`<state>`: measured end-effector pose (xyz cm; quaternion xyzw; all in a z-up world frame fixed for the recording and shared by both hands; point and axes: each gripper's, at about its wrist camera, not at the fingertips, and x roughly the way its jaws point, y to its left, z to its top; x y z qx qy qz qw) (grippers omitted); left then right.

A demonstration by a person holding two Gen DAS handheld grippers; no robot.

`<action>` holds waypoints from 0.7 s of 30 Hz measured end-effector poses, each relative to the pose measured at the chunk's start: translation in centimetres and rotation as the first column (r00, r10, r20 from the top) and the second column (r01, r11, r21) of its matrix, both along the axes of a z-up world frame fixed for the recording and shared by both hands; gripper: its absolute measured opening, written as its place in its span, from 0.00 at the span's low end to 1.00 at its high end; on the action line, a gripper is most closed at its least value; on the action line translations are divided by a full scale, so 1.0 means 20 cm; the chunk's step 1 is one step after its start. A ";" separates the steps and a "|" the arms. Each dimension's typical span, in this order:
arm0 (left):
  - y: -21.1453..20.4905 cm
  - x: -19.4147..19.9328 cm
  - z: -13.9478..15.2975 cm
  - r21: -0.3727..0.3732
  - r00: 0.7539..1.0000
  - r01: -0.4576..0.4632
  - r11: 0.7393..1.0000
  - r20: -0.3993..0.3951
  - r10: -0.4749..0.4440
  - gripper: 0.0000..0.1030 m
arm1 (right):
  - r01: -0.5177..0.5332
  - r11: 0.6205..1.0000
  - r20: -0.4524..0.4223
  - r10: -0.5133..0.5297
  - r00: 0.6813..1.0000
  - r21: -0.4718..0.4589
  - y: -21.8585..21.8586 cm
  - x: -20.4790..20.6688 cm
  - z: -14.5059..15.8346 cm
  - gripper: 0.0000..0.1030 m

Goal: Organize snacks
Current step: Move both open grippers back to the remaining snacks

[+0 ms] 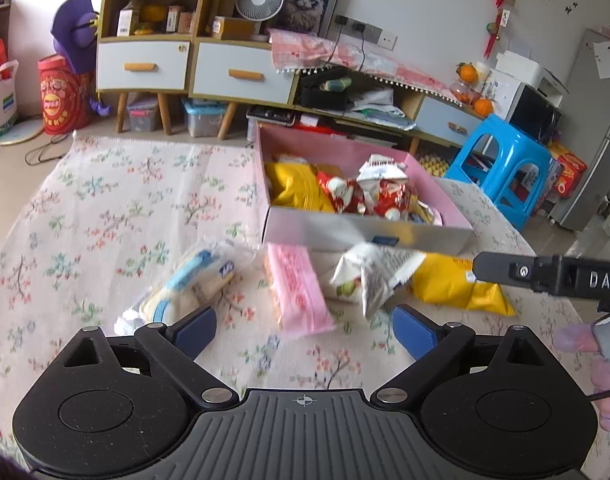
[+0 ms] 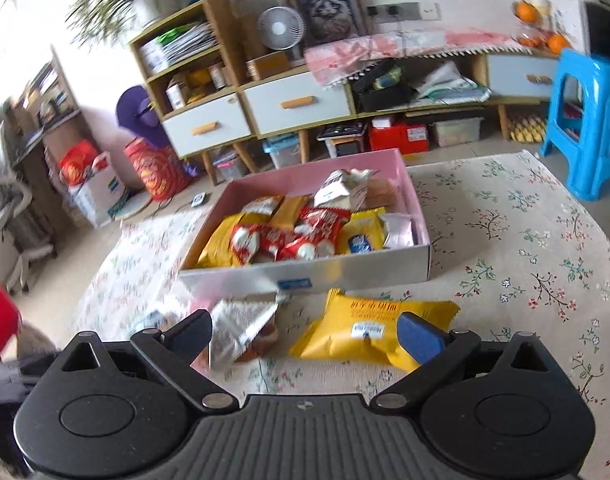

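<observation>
Both grippers hang over the floral tablecloth, jaws spread wide with nothing between them: the left gripper and the right gripper. Ahead sits the pink box, already heaped with snacks. Loose before it lie a yellow packet, a pink packet, a white packet and a blue-striped packet.

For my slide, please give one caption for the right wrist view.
Open right gripper above a yellow snack packet lying before the pink box of snacks.
</observation>
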<state>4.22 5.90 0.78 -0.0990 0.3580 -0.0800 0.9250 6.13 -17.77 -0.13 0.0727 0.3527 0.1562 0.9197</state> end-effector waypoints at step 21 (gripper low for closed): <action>0.13 -0.04 -0.20 0.275 0.996 -0.086 0.957 0.050 0.075 0.95 | -0.104 0.974 0.059 0.119 0.991 -0.203 0.06 -0.15 -0.18 0.91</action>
